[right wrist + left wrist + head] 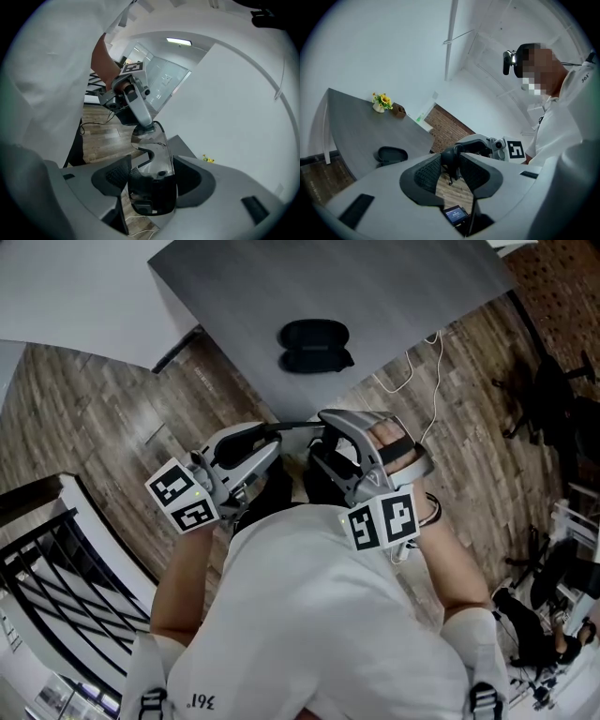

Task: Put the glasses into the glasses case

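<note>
The black glasses case [316,345] lies open on the grey table [394,287]; in the left gripper view the case [392,154] is far off to the left. I hold the glasses [157,159] in the air close to my chest, away from the table. My right gripper [150,180] is shut on the lens end of the dark frame. My left gripper [451,171] is closed on the glasses' other end [450,158], which fills the gap between its tips. In the head view the left gripper [272,442] and right gripper [328,442] face each other.
A small pot of yellow flowers [380,102] and a brown box [398,110] stand at the table's far end. A white cable [422,362] trails over the wooden floor by the table. Black chairs [548,390] stand at the right, a dark railing [56,559] at the left.
</note>
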Tool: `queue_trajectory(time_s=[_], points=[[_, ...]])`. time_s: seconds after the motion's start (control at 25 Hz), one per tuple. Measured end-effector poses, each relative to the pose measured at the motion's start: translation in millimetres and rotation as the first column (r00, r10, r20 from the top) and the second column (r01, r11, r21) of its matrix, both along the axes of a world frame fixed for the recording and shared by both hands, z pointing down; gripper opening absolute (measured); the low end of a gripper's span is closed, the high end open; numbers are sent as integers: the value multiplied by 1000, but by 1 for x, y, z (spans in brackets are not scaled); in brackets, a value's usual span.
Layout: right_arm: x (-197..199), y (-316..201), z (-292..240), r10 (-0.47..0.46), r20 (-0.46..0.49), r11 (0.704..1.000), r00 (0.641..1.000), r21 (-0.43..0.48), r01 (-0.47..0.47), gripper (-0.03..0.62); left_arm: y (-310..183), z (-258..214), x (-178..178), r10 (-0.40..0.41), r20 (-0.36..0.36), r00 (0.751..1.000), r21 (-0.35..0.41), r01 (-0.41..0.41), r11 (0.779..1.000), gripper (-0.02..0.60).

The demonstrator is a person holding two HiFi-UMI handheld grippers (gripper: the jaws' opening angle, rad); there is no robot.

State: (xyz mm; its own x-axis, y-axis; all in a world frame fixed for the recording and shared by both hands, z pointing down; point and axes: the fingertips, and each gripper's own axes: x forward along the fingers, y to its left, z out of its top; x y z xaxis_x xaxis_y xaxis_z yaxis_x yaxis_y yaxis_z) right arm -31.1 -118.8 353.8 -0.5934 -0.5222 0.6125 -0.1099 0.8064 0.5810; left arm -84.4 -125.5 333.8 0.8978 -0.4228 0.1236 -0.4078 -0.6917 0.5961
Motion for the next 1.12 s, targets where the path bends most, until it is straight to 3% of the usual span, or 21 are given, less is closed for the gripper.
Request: queue_trajectory(time_s=[0.52,1.12], points=[[0,-30,28,63,-97,993,993,-91,-72,287,-26,16,1,-14,53,999,29,13,1000,138],[-1,-64,40,95,-74,993,993,-61,-100,287,-65,40,-2,-53,32,998,-35,55,998,138]])
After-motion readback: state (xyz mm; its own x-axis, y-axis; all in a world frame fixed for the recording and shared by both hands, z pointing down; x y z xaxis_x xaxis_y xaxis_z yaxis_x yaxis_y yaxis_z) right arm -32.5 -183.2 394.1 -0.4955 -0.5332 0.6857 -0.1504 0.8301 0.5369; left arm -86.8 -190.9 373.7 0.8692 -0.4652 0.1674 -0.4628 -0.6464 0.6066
